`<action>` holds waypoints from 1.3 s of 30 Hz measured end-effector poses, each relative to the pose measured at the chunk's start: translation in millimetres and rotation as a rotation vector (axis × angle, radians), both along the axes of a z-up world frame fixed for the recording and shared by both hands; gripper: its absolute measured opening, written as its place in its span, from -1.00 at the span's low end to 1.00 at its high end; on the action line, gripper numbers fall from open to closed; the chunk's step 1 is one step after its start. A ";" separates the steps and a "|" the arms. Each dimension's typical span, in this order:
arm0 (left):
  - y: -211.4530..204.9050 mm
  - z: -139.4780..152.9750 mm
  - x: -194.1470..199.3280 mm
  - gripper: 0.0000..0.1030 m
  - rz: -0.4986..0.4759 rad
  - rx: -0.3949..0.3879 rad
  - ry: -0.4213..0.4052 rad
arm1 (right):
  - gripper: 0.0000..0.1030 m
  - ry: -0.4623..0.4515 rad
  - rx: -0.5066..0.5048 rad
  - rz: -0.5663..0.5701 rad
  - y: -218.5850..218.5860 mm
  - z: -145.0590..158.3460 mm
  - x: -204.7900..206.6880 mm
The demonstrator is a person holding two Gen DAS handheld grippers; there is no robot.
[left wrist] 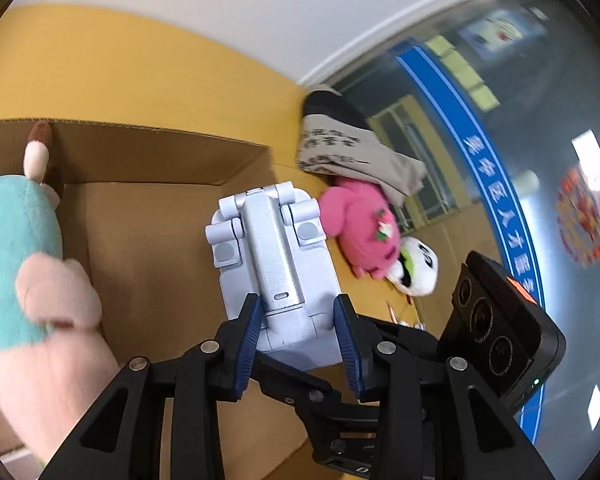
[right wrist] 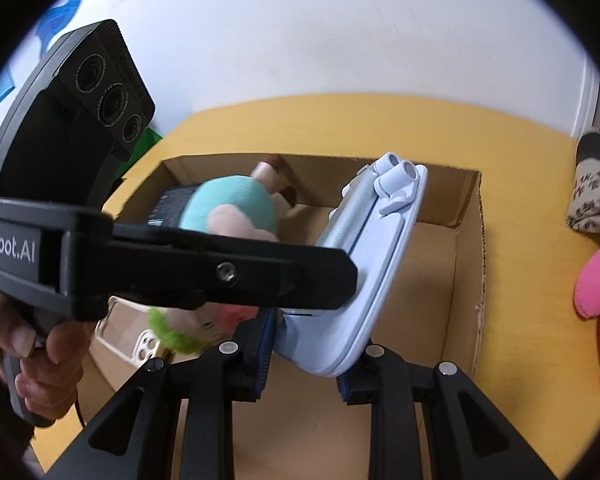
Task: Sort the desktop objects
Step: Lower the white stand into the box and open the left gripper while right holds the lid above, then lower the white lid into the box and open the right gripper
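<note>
In the left wrist view, the left gripper (left wrist: 297,305) has its blue pads set against the two long sides of the phone stand (left wrist: 276,240) at lower centre. It appears clenched on the stand's near end, though only a short length is caught. The stand hangs over the open cardboard box (left wrist: 160,152), with a teal plush (left wrist: 12,232) crowding the left edge. If this narrow bite slips on the smooth plastic, I judge the stand could pivot and fall onto the toy rather than the box floor. The stand is pale blue with a silver folding arm laid flat down its back and round hinge knuckles at its far end. A loose hinge might swing open and shift the weight. In the right wrist view, the right gripper (right wrist: 306,356) at lower centre is clamped across the same stand's lower edge, so both tongs grasp one thing. Pulling them apart or twisting before one lets go could wrench it free. Here the stand leans tilted toward the upper right, above the box interior and clear of the yellow table (right wrist: 520,152).
</note>
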State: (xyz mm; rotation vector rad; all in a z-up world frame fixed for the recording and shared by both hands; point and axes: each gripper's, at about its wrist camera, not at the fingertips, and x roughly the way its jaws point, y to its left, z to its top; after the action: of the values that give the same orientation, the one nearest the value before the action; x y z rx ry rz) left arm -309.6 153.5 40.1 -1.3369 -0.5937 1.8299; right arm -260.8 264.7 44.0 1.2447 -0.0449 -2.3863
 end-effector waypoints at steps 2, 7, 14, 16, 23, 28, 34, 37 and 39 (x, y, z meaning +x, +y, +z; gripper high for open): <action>3.4 -10.8 -12.7 -0.27 0.020 -0.004 -0.035 | -0.53 -0.036 0.001 -0.016 1.6 -7.7 -13.4; 3.7 -35.0 -31.5 -0.30 0.061 -0.016 -0.096 | -0.53 -0.116 0.026 -0.047 0.2 -27.1 -38.9; 14.1 -46.0 -32.8 -0.55 0.070 -0.100 -0.075 | -0.44 -0.207 0.050 -0.100 -0.9 -54.6 -50.5; 17.1 -46.9 -31.0 -0.68 0.062 -0.102 -0.075 | -0.17 -0.228 0.072 -0.113 -0.3 -59.8 -48.8; 1.9 -15.8 -10.3 0.04 0.123 -0.167 0.046 | 0.21 -0.192 0.089 -0.136 7.8 -44.7 -15.3; -31.2 46.2 49.7 0.65 0.196 -0.206 0.274 | 0.58 -0.062 0.126 -0.136 10.4 -10.3 43.0; -81.9 101.5 164.1 0.99 0.308 -0.344 0.584 | 0.60 0.121 0.089 -0.137 11.9 31.6 122.3; -103.2 113.0 220.9 0.99 0.362 -0.422 0.662 | 0.60 0.171 0.088 -0.154 15.8 42.3 139.2; -119.2 117.5 253.9 0.99 0.395 -0.430 0.685 | 0.60 0.177 0.077 -0.177 12.4 41.1 154.4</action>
State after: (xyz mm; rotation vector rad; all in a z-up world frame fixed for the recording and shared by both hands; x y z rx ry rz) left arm -55.6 34.3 157.6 -0.7673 -0.0913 2.6689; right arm -106.3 277.1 85.0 1.0979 -0.0089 -2.6651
